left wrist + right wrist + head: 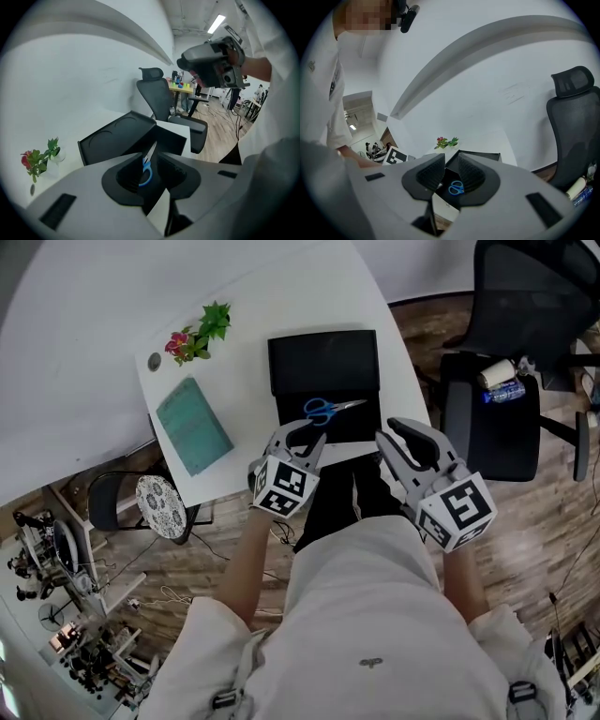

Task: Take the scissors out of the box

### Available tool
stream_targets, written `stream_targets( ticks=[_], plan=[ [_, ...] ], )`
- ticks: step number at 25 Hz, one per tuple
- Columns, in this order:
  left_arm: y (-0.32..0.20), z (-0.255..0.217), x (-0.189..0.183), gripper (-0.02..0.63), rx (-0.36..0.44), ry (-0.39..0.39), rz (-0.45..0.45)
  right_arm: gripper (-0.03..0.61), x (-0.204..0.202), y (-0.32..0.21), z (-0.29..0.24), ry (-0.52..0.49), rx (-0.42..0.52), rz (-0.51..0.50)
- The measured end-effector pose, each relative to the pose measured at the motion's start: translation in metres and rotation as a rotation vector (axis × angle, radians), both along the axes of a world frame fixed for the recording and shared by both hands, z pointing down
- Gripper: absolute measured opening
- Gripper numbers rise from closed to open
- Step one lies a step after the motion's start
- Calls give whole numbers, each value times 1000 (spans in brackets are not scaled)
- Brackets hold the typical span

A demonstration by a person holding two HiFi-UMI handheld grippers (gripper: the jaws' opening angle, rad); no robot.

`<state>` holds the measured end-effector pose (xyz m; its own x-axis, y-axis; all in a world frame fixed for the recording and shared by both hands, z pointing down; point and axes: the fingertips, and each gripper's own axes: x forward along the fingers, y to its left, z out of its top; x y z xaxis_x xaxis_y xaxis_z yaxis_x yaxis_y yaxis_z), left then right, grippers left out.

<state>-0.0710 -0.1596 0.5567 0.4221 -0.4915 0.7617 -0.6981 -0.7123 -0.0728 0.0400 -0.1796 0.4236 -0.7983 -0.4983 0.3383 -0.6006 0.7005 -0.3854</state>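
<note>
Though boxed — scissors (330,410) beyond left fingers (127,178)

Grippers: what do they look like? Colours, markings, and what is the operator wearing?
The left gripper and right gripper match: light grey shells with black ribbed pads. Each carries a white marker cube printed with black square patterns. The person wears a white top whose sleeves end above the forearms.

Your scissors (330,409) have blue handles and bare metal blades, and they lie flat inside the black box (361,429), handles to your left and blades pointing right. The box sits open near your edge of the white table (253,296), its lid (323,362) folded back on the far side
</note>
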Motion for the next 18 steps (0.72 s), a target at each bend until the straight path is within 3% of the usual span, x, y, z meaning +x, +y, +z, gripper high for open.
stream_targets(
  ticks=[9, 18],
  plan=[
    [-4, 42, -4, 104, -44, -129, 107, 97, -3, 4, 6, 12, -22, 3],
    [-19, 65, -2, 106, -78, -196, 157, 94, 4, 6, 9, 15, -22, 13]
  ],
)
